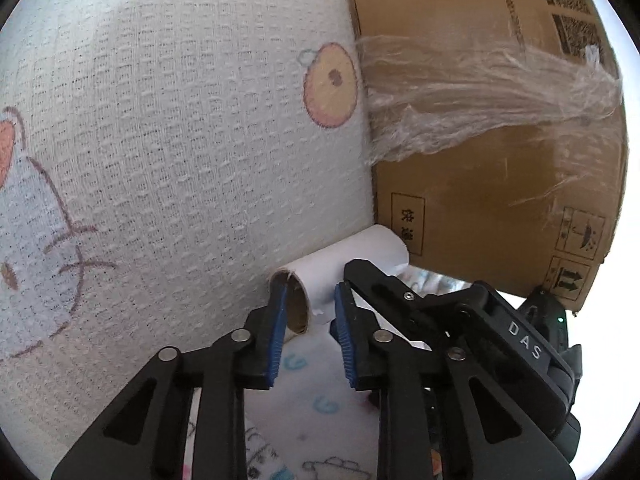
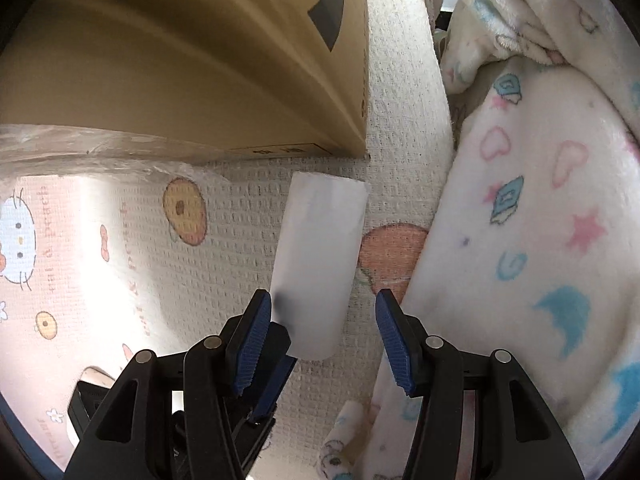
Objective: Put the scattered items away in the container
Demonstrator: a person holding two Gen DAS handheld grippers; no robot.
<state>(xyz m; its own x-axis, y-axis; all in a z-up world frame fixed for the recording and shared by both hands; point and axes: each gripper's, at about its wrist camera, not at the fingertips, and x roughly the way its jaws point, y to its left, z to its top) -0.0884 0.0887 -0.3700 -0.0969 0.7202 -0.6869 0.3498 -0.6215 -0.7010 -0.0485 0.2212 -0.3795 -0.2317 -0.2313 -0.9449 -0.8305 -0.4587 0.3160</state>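
1. The surface is a white woven bedsheet (image 1: 180,140) printed with cartoon cats, doughnuts and peaches. A brown cardboard box (image 1: 500,160), partly wrapped in torn clear film (image 1: 480,96), stands on it at the right of the left wrist view. In the right wrist view a fluffy white blanket (image 2: 520,220) with pastel hearts, stars and moons lies bunched along the right side.
2. A white paper roll (image 1: 340,268) with a brown cardboard core lies on its side on the sheet, just beside the box's lower corner.
3. The left gripper (image 1: 310,320) is spread open at the roll's near end, its left blue pad at the core's mouth.
4. The right gripper (image 2: 324,336) is also open, above the roll (image 2: 320,256), which lies lengthwise between its fingers, not clasped.
5. The box's opening is out of frame, and the roll looks blurred in the right wrist view.
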